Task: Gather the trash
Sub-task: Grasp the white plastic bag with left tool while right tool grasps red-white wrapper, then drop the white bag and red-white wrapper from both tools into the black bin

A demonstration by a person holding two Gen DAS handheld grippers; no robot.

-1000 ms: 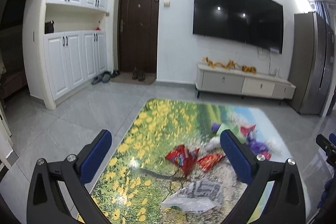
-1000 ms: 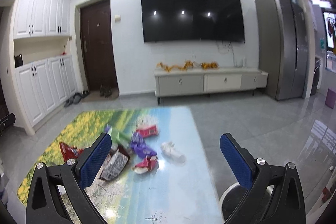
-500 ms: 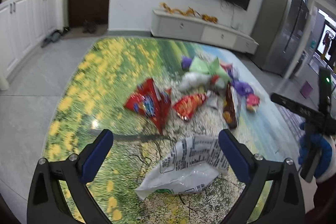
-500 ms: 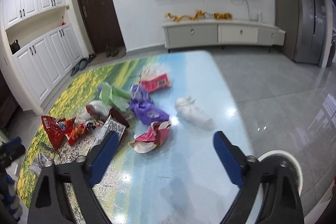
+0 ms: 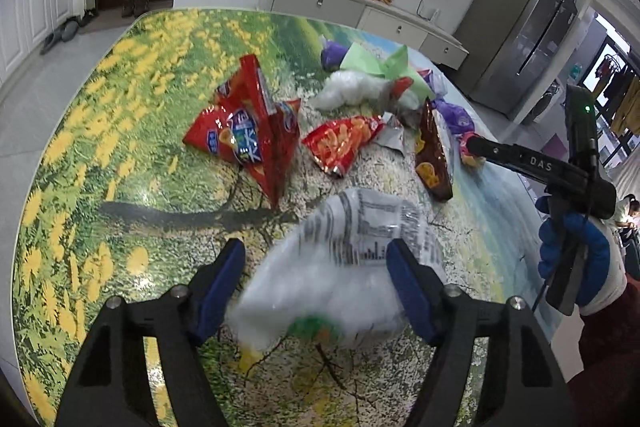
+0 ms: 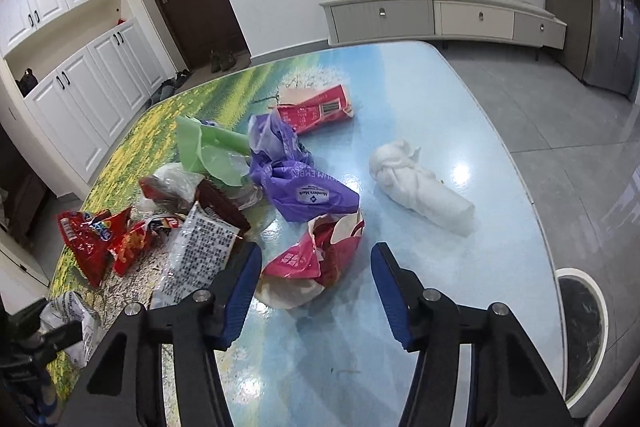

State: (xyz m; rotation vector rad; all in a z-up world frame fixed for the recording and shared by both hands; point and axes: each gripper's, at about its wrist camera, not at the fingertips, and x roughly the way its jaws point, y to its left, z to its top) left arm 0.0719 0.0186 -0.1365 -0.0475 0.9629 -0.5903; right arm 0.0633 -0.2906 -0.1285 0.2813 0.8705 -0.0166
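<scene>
- My left gripper is spread wide around a blurred white printed wrapper on the table; contact unclear.
- My right gripper gapes around the crumpled pink wrapper, its near edge hidden.

Both fisheye views look forward and down along their own claw fingers, low and close over the tabletop, facing the far wall. The left view sits over the tabletop's left, flowered end; the right view over its right, blue end. Both share the middle litter: the red chip bag and the printed white wrapper.
</scene>
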